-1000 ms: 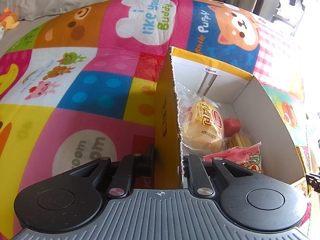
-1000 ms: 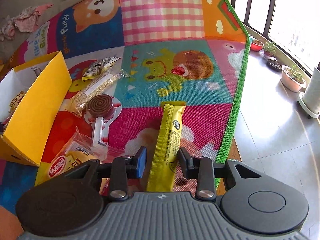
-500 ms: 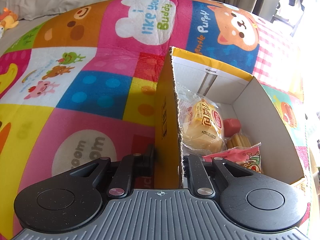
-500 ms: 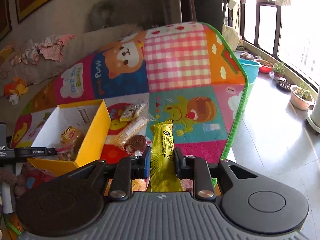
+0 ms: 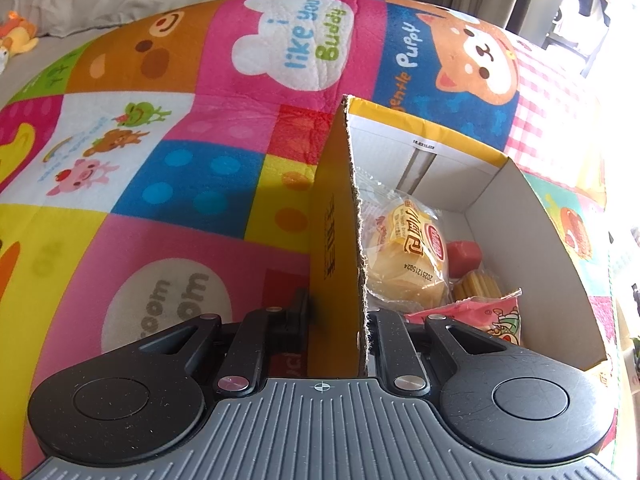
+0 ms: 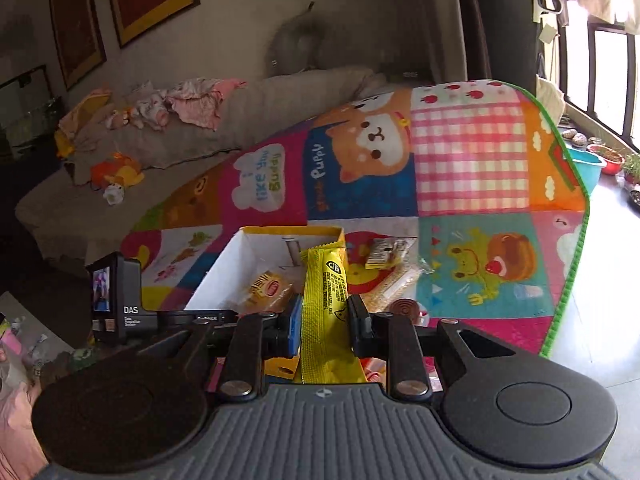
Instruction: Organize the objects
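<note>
1. Left wrist view: Cartoon-patterned play mat (image 5: 200, 128) covers the floor, with a sofa at the far edge. On it stands the yellow cardboard box (image 5: 532, 240), open at the top. The left hand-held gripper (image 5: 336, 316) is closed narrow on the box's near-left wall, one finger outside and one inside, probably to steady the box while it is filled. Inside lie a wrapped bun (image 5: 408, 256), a red block (image 5: 464, 254) and a pink snack packet (image 5: 484, 312).

2. Right wrist view: Sofa, framed pictures and windows fill the background. The right hand-held gripper (image 6: 324, 320) pinches the yellow stick packet (image 6: 324, 292) near its lower half, lifted above the mat and pointing toward the box (image 6: 240, 264), seemingly on its way in. More snacks (image 6: 388, 254) and a spiral lollipop (image 6: 404, 308) lie on the mat right of the box, not yet sorted.
</note>
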`<action>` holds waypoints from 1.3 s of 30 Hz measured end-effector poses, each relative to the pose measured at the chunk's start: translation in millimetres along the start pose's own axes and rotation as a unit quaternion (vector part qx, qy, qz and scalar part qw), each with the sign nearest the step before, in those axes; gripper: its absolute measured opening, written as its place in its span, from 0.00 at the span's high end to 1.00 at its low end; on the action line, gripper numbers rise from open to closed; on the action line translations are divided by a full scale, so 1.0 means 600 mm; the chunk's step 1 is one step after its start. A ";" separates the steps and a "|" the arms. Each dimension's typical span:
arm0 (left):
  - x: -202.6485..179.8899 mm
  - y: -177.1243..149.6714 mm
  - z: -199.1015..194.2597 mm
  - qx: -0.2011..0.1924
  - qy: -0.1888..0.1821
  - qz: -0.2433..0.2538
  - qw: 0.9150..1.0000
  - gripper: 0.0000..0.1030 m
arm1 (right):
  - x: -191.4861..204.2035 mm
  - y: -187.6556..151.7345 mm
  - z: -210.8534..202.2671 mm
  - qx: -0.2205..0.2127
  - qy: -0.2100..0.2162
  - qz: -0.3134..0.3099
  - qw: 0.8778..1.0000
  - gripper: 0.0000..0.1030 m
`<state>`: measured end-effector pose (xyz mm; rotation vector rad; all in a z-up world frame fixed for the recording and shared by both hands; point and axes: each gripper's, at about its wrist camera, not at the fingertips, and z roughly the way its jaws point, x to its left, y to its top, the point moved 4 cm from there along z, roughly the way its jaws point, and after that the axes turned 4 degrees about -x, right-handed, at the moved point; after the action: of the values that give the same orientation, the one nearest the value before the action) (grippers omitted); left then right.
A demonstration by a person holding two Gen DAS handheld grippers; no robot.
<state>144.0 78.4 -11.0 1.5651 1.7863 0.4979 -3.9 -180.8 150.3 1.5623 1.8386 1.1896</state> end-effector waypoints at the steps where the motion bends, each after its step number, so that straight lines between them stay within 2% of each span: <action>1: 0.000 0.000 0.000 0.000 0.000 0.000 1.000 0.85 | 0.013 0.003 0.010 -0.001 0.009 -0.001 1.000 0.78; 5: 0.000 0.000 0.000 0.000 -0.001 0.000 1.000 0.85 | 0.048 0.026 0.058 -0.003 0.027 -0.007 1.000 0.78; 9: 0.000 0.000 0.000 0.000 -0.003 -0.001 1.000 0.85 | 0.074 0.049 0.113 -0.010 0.018 -0.020 1.000 0.77; 14: 0.000 -0.001 0.001 -0.001 -0.003 0.000 1.000 0.85 | 0.075 0.044 0.158 0.017 0.032 -0.003 0.999 0.76; 17: 0.001 -0.002 -0.001 -0.002 -0.003 -0.001 1.000 0.85 | 0.054 0.036 0.161 0.022 0.018 0.008 1.000 0.70; 23: 0.001 -0.002 -0.001 -0.002 -0.004 -0.005 1.000 0.85 | -0.037 0.038 0.185 0.032 -0.042 0.026 0.998 0.62; 28: 0.000 -0.001 -0.001 -0.002 -0.004 -0.005 1.000 0.85 | -0.118 0.048 0.265 0.057 -0.086 0.038 0.994 0.56; 33: 0.000 -0.001 -0.001 -0.001 -0.003 -0.004 1.000 0.85 | -0.184 0.048 0.357 0.082 -0.085 0.119 0.986 0.50; 39: 0.000 -0.001 -0.001 -0.001 -0.004 -0.004 1.000 0.85 | -0.187 0.041 0.432 0.100 -0.101 0.125 0.982 0.49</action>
<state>143.2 78.3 -11.0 1.5559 1.7860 0.4890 242.6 -204.3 12.2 1.9966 1.7083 0.9272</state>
